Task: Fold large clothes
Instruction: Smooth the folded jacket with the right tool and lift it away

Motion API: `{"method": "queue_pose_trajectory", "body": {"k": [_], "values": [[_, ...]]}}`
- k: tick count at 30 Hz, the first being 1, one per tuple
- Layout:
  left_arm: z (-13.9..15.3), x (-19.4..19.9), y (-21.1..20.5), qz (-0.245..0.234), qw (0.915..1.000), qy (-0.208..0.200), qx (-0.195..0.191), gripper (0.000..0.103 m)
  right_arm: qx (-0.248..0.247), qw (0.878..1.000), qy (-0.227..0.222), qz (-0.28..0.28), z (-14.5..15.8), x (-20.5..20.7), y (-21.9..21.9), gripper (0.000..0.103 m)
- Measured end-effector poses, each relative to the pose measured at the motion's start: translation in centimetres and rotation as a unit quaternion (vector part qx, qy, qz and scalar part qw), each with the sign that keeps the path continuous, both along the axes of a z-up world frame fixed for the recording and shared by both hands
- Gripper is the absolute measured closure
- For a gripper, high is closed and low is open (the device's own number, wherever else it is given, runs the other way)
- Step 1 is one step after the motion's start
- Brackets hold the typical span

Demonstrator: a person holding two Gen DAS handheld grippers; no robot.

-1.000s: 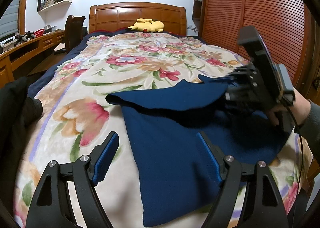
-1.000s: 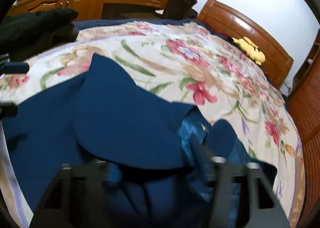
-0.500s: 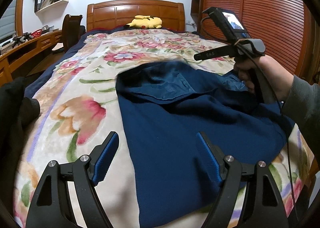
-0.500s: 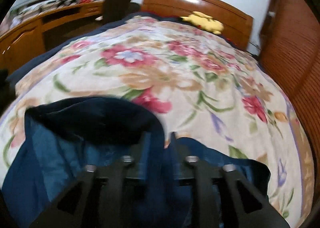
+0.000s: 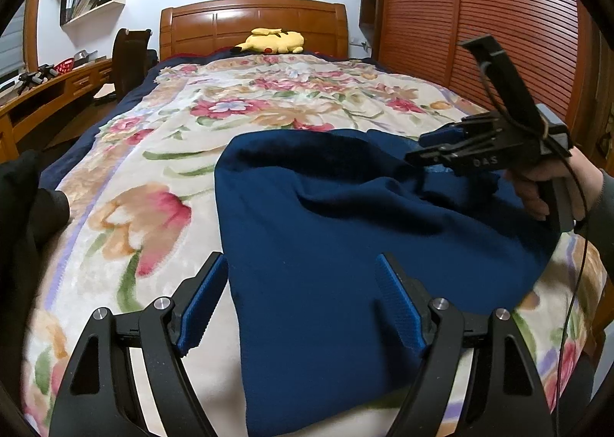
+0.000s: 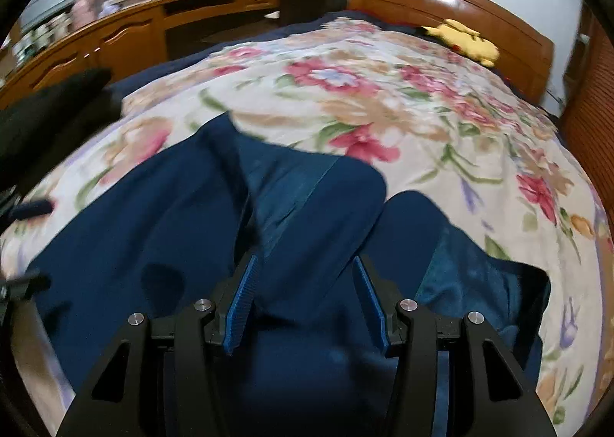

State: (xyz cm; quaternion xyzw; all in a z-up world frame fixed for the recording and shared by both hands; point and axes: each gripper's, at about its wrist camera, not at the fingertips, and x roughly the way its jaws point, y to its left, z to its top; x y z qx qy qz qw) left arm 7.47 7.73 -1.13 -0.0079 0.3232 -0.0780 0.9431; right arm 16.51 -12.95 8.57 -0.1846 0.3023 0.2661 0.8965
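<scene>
A large navy garment [image 5: 345, 230] lies on the floral bedspread [image 5: 146, 206], its far part folded over into a rounded hump. My left gripper [image 5: 301, 272] hovers open over the garment's near left edge, touching nothing. In the left wrist view a hand holds my right gripper [image 5: 422, 149] low over the garment's far right side. In the right wrist view the right gripper [image 6: 305, 268] has its jaws opening. A fold of the navy garment [image 6: 153, 226] lies loose between its blue pads [image 6: 245, 283], which do not press on it. Shiny blue lining [image 6: 460, 276] shows at the right.
A yellow plush toy [image 5: 272, 42] lies by the wooden headboard [image 5: 253, 22]. A black garment [image 5: 23, 206] is heaped at the bed's left edge. A wooden desk [image 6: 115, 38] and chair [image 5: 130, 53] stand to the left, and slatted wardrobe doors [image 5: 479, 34] to the right.
The right gripper swung the lifted navy flap over onto the garment and came down to the right, and its jaws parted from the cloth. The left gripper stayed put and open.
</scene>
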Motion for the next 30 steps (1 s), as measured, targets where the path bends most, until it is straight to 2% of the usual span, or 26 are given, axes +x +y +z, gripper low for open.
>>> {"method": "queue_pose_trajectory", "body": {"k": [6,12,19,24,27,29,30], "values": [[-0.1,-0.1,-0.3,-0.004,1.0,0.001,0.002,0.023,0.021,1.0,0.016,-0.015,0.7,1.4,-2.4,0.048],[-0.2,0.0,-0.5,-0.007,1.0,0.003,0.002,0.023,0.046,0.999,0.013,-0.014,1.4,0.5,-3.1,0.047],[-0.6,0.0,-1.4,-0.015,0.9997,0.009,0.014,0.023,0.016,0.999,0.033,-0.016,0.3,0.0,-2.8,0.047],[-0.8,0.1,-1.8,-0.016,0.9996,0.013,0.018,0.023,-0.001,0.996,0.084,-0.024,-1.7,1.8,-2.4,0.047],[-0.8,0.0,-1.8,-0.016,0.9996,0.013,0.017,0.023,0.004,0.995,0.095,-0.015,-2.0,2.1,-2.1,0.048],[-0.8,0.0,-1.9,-0.016,0.9996,0.013,0.018,0.023,0.009,0.995,0.101,0.005,-1.9,2.1,-1.7,0.079],[-0.8,0.0,-1.8,-0.016,0.9996,0.014,0.018,0.023,0.006,0.995,0.101,0.012,-1.8,2.2,-1.6,0.087]]}}
